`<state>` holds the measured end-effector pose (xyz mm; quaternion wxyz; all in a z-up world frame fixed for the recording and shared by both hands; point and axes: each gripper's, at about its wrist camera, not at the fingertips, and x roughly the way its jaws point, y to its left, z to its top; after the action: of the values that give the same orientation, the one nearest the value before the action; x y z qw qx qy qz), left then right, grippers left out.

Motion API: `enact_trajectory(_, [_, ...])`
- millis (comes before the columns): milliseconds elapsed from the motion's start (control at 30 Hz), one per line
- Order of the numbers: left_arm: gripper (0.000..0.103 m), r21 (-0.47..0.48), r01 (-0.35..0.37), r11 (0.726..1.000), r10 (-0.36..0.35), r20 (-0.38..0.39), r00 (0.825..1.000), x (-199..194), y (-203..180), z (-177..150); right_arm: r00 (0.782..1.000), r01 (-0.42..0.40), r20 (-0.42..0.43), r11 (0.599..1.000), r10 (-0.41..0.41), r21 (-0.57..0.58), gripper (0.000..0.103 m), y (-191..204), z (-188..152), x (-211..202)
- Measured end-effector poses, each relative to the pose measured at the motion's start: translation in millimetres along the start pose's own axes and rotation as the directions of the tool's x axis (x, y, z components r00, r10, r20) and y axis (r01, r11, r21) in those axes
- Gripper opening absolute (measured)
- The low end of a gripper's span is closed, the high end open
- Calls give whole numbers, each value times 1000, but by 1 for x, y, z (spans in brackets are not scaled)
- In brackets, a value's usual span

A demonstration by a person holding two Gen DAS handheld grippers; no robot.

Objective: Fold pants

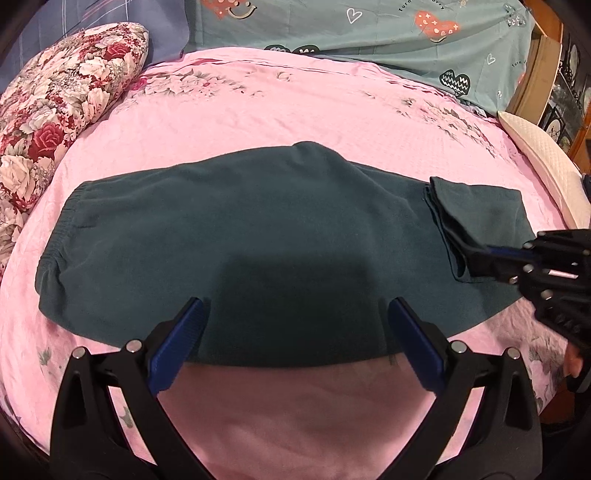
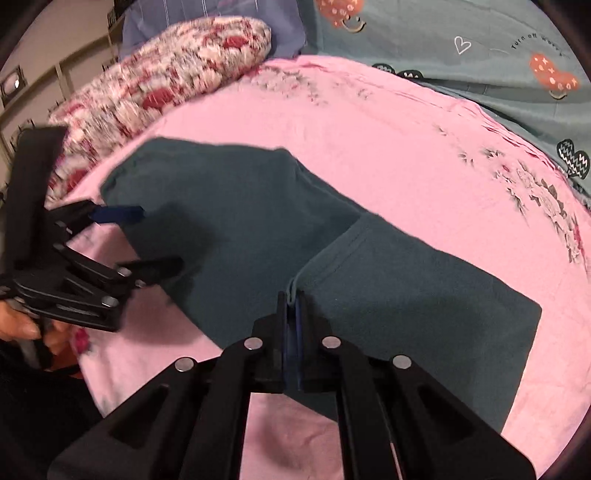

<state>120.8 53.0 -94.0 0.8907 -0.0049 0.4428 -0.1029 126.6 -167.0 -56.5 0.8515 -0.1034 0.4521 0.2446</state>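
Dark teal pants [image 1: 258, 240] lie flat across the pink bedsheet [image 1: 258, 110], waistband at the left, folded lengthwise. My left gripper [image 1: 295, 306] is open, its fingers hovering over the pants' near edge at the middle. My right gripper [image 2: 293, 299] is shut on the leg hems and holds them lifted and folded back over the legs; it shows at the right in the left wrist view [image 1: 476, 258]. In the right wrist view the pants [image 2: 240, 229] stretch away to the left, and the open left gripper [image 2: 159, 240] sits over their near edge.
A red-and-white floral pillow [image 1: 55, 118] lies at the left. A teal quilt with hearts [image 1: 369, 33] lies along the back. A cream pillow [image 1: 543, 162] sits at the right, beside wooden furniture [image 1: 535, 74].
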Motion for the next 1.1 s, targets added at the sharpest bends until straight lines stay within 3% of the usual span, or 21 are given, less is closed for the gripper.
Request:
enact_trajectory(67, [101, -2, 0, 1000, 0, 1, 1000, -1, 1, -1, 1000, 8, -17, 1000, -8, -4, 7, 0, -2, 5])
enact_trajectory(167, [101, -7, 2, 1000, -2, -2, 1000, 0, 2, -1, 1000, 24, -12, 999, -24, -35, 21, 4, -4, 2])
enact_trajectory(300, [101, -4, 12, 1000, -12, -1, 1000, 0, -1, -3, 999, 34, -30, 997, -36, -73, 23, 9, -7, 7])
enact_trajectory(367, [101, -2, 15, 1000, -15, -2, 1000, 0, -2, -4, 999, 41, -32, 996, -44, -79, 23, 10, -7, 10])
enact_trajectory(500, [101, -8, 12, 1000, -12, -1, 1000, -1, -2, -4, 999, 25, -27, 1000, -25, -20, 8, 2, -5, 10])
enact_trajectory(667, [101, -16, 15, 1000, -15, 4, 1000, -2, 1, -6, 999, -37, 39, 995, 34, 88, 7, -18, 0, -14])
enact_trajectory(767, [101, -21, 18, 1000, -18, 9, 1000, -3, 2, -6, 994, -70, 84, 995, 64, 75, 7, -14, 7, -36])
enact_trajectory(933, [101, -21, 22, 1000, -22, 16, 1000, -5, -1, -4, 994, -109, 12, 992, 108, 56, 7, 1, 5, -7])
enact_trajectory(1000, [101, -17, 20, 1000, -20, 17, 1000, -6, -4, -3, 992, -118, -39, 991, 120, 69, 11, 3, -1, 15])
enact_trajectory(1033, [101, -9, 21, 1000, -21, 20, 1000, -8, -6, -2, 991, -131, -22, 989, 133, 73, 13, 2, -3, 14])
enact_trajectory(1100, [101, 22, 24, 999, -24, 30, 999, -11, -14, 2, 987, -157, -16, 983, 159, 97, 34, -4, -2, 4])
